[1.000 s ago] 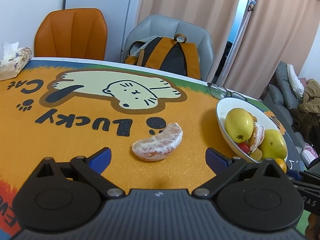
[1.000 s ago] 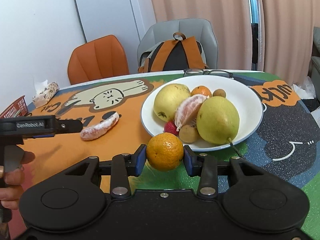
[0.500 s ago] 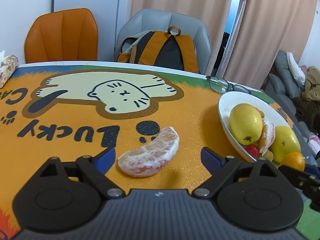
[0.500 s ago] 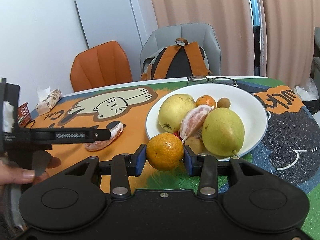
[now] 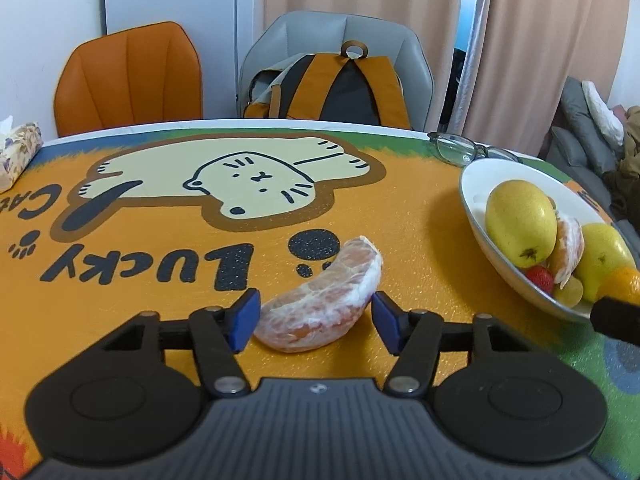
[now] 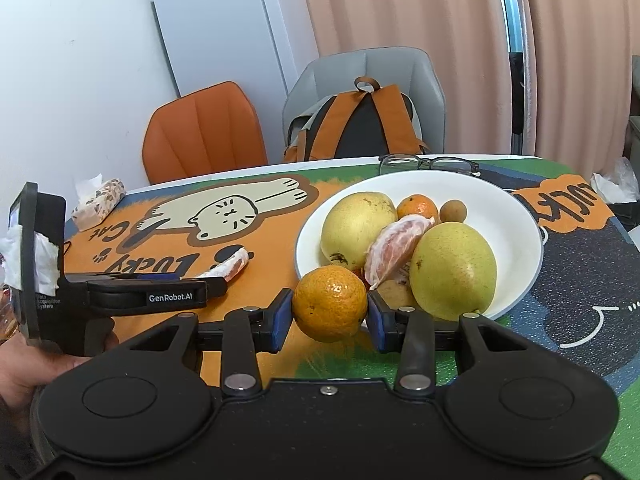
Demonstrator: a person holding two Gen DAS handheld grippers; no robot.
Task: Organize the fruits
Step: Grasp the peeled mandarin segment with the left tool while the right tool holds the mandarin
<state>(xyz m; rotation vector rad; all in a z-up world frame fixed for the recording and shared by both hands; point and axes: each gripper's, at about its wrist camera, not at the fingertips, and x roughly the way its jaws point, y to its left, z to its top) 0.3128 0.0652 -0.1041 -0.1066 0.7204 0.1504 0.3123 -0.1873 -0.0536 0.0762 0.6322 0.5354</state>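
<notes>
A peeled citrus segment (image 5: 320,300) lies on the orange cat-print tablecloth. My left gripper (image 5: 314,322) has its blue pads on either side of the segment, nearly touching it, with a small gap at the right pad. In the right wrist view the segment (image 6: 230,266) shows just past the left gripper's body (image 6: 140,296). My right gripper (image 6: 328,316) is shut on a small orange (image 6: 330,308), held above the near rim of the white bowl (image 6: 520,240). The bowl holds two yellow pears, a citrus segment, a small orange and other small fruits.
Eyeglasses (image 6: 428,164) lie behind the bowl. A tissue pack (image 6: 98,204) sits at the table's far left. An orange chair (image 5: 128,80) and a grey chair with a backpack (image 5: 340,88) stand beyond the table's far edge.
My left gripper moved forward around the citrus segment and its jaws narrowed. My right gripper carried the orange up and closer to the bowl's rim.
</notes>
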